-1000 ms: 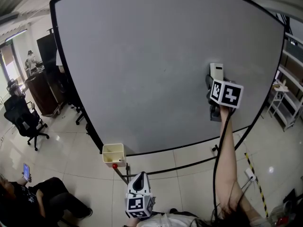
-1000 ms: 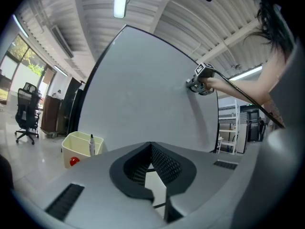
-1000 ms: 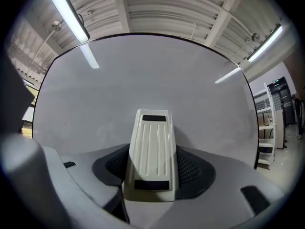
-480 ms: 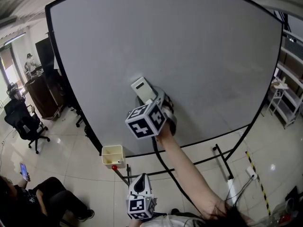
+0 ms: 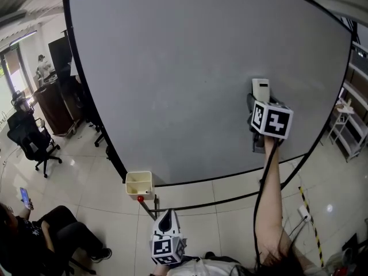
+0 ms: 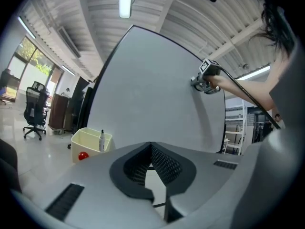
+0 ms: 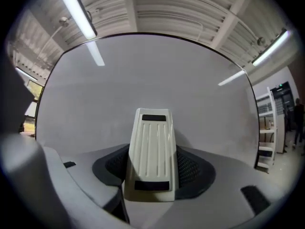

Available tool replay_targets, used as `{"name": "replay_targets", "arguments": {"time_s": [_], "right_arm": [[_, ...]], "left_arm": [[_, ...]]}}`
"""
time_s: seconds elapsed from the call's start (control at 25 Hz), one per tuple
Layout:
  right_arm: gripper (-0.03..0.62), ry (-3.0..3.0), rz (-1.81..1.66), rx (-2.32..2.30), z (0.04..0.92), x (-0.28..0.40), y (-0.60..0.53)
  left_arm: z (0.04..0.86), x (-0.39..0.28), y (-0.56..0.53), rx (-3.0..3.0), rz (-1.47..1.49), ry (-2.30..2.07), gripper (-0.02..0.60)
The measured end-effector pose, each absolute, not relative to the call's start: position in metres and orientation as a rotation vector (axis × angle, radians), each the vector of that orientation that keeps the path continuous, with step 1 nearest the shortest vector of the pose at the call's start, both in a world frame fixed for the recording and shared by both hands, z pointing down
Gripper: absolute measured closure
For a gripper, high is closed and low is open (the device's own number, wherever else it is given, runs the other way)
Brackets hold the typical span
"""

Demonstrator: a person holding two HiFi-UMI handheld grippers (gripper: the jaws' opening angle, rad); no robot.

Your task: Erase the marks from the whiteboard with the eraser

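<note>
A large whiteboard [image 5: 190, 73] with a black frame fills the head view; no marks show on it. My right gripper [image 5: 257, 99] is shut on a cream eraser [image 5: 261, 89] and holds it against the board at its right side. In the right gripper view the eraser [image 7: 152, 151] stands lengthwise between the jaws, its far end on the whiteboard [image 7: 143, 80]. My left gripper [image 5: 167, 226] hangs low, below the board, shut with nothing in it. In the left gripper view the left gripper [image 6: 151, 154] faces the whiteboard [image 6: 147, 94], with the right gripper [image 6: 206, 80] far off on it.
A cream tray [image 5: 139, 184] with a marker and a red ball hangs below the board's lower left edge; the tray [image 6: 90, 144] also shows in the left gripper view. Office chairs [image 5: 31, 145] and a seated person [image 5: 34, 234] are at the left. Metal shelving [image 5: 352, 119] stands at the right.
The right gripper swept the eraser from the board's right side to lower centre-left half a second ago, and is now back at the right. The left gripper stayed low.
</note>
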State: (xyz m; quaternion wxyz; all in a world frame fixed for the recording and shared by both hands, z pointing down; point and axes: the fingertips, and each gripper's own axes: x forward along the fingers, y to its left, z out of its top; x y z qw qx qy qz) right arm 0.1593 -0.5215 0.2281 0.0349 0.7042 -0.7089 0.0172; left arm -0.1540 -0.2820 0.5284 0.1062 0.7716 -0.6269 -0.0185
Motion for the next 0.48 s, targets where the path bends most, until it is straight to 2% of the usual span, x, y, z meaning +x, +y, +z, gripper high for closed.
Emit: {"name": "replay_targets", "arguments": {"time_s": [0.12, 0.24, 0.36, 0.48], "right_arm": [[0.310, -2.123, 0.153, 2.207, 0.237, 0.195, -0.525], [0.309, -2.070, 0.152, 2.215, 0.240, 0.190, -0.529], [0.309, -2.055, 0.098, 2.196, 0.236, 0.165, -0.529], [0.309, -2.139, -0.006, 2.081, 0.223, 0.103, -0.527]], "left_arm": [[0.531, -0.151, -0.282, 2.277, -0.043, -1.833, 0.595], [0.532, -0.147, -0.286, 2.277, -0.047, -1.830, 0.595], [0.528, -0.145, -0.289, 2.271, -0.051, -1.844, 0.595], [0.531, -0.140, -0.291, 2.287, -0.041, -1.824, 0.595]]}}
